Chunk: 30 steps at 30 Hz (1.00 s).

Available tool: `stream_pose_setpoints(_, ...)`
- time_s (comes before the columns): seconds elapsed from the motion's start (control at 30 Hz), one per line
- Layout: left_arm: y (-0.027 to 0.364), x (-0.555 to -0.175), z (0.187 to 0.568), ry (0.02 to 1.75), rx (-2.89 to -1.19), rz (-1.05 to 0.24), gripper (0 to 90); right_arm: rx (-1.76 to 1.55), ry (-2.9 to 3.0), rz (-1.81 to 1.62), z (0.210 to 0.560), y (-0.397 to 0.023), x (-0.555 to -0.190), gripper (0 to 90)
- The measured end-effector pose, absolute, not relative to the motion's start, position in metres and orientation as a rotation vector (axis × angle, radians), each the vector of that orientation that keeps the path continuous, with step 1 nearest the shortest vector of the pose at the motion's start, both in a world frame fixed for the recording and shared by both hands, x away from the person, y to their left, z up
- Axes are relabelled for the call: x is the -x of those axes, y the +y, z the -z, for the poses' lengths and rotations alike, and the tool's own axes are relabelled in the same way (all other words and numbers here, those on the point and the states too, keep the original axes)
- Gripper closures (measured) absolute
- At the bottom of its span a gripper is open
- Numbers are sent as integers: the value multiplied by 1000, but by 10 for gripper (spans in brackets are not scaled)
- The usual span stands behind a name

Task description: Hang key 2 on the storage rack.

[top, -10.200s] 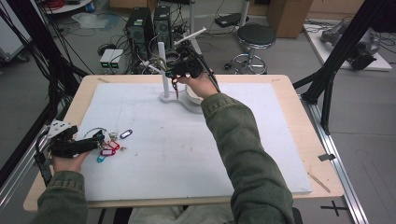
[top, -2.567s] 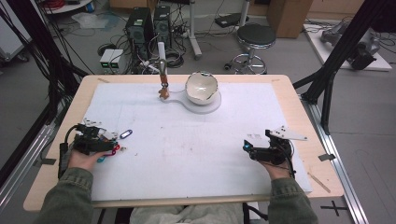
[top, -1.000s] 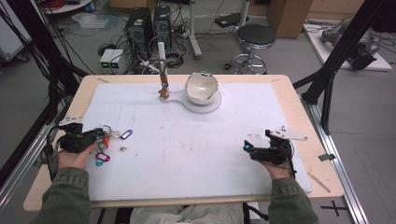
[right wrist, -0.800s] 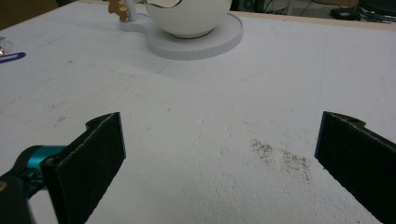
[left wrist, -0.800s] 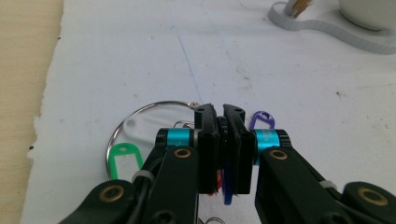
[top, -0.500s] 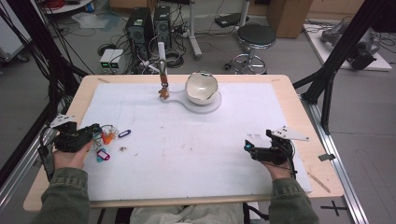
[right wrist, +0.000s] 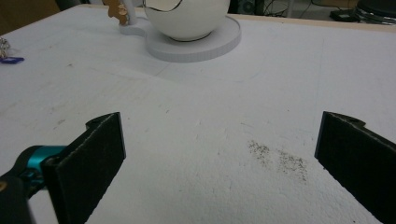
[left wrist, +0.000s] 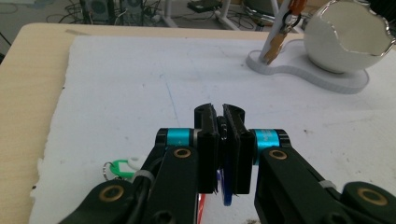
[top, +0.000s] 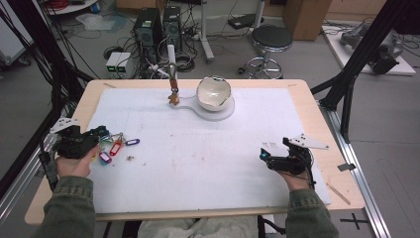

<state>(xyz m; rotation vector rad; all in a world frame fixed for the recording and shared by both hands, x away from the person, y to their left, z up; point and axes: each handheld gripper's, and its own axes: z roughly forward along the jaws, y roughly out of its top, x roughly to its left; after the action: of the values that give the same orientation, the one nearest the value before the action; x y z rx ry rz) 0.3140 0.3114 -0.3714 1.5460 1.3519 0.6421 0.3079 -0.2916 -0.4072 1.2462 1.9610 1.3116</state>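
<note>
**High view: left claw clamped on key bunch, right claw idle and wide**

High view, left edge of the table: left gripper (top: 96,140) in the person's left hand (top: 74,161), jaws pinched together on the bunch of keys (top: 115,145). Coloured tags fan out just right of the jaw tips: red, purple and blue ones lie on the white mat (top: 208,163), touching or close to it. In the left gripper view the same gripper (left wrist: 223,122) has its pads squeezed onto a thin metal bit of the bunch, a blue tag (left wrist: 227,193) hangs below between the jaws, a green tag (left wrist: 120,167) sits down-left of them.

Middle back of the mat: white stand with peg (top: 172,79) carrying something orange, beside it a broken-egg bowl (top: 214,93), well apart from both grippers.

Right side: right gripper (top: 263,157) low over the mat, pointing left. Right gripper view shows its jaws spread wide, bare mat between, some dark crumbs (right wrist: 280,158) there. Keys far off at its upper left.
</note>
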Motion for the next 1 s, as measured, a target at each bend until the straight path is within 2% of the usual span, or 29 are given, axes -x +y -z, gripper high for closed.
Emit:
stream_pose_setpoints(0.33,319,-314,357,1335,-1487,-637,845,-1245,1957,-1318,407,-293,-308,9)
stream_pose_setpoints(0.63,316,-319,337,1281,-1499,-648,844,-1249,1958,-1307,407,-293,-308,9)
stream_pose_setpoints(0.77,317,-326,327,1270,-1478,-612,844,-1260,1955,-1306,408,-294,-309,9)
stream_pose_setpoints(1.0,312,-338,307,1245,-1484,-630,845,-1269,1944,-1323,407,-295,-309,9)
